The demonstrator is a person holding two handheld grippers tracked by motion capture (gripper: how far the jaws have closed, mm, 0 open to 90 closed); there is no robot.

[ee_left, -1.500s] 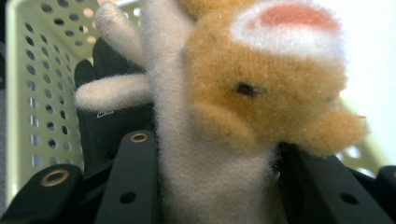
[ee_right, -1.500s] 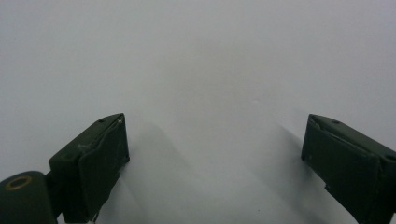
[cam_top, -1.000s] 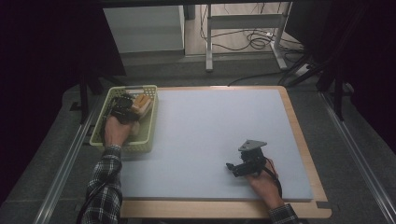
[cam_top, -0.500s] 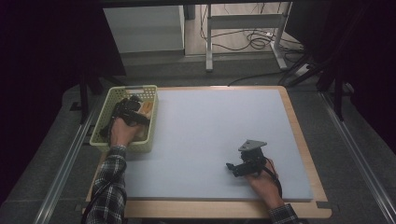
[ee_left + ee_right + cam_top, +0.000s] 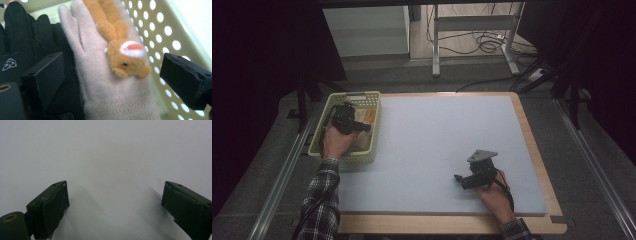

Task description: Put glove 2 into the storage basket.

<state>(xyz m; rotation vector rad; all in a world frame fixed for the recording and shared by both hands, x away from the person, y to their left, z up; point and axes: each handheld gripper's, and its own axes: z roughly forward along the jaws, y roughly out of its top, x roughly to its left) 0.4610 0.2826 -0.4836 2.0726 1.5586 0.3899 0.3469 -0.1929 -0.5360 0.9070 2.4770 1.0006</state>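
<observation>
Hands come in from the near edge of the table, each with a gripper, and the pale green basket (image 5: 326,150) at the table's left edge serves as the landmark. Nearest the person, well to the right of the basket, the right gripper (image 5: 460,180) lies low over the bare blue-grey mat (image 5: 437,135), with the right hand (image 5: 492,195) behind it. In the right gripper view its jaws stand wide apart with nothing between them, just the plain mat beneath.

Over the basket's near half the left hand (image 5: 334,141) holds the left gripper (image 5: 366,128), pointing toward the basket's right wall. Its jaws have just been opening and now stand wide. In the left gripper view a beige glove (image 5: 100,82) lies between them, neither pad pressing on it; it rests inside the basket, along the perforated right wall (image 5: 160,32). An orange plush rabbit (image 5: 120,47) is fixed on the glove's back, head toward the gripper. To the glove's left, deeper in the basket, lies a black glove (image 5: 17,50) with a small white logo, partly under the left jaw and crowding the beige one's edge.

Beyond the basket, past the table's far edge, stand a grey cabinet (image 5: 364,30) and a metal frame's legs (image 5: 436,45), with cables (image 5: 477,42) on the floor.
</observation>
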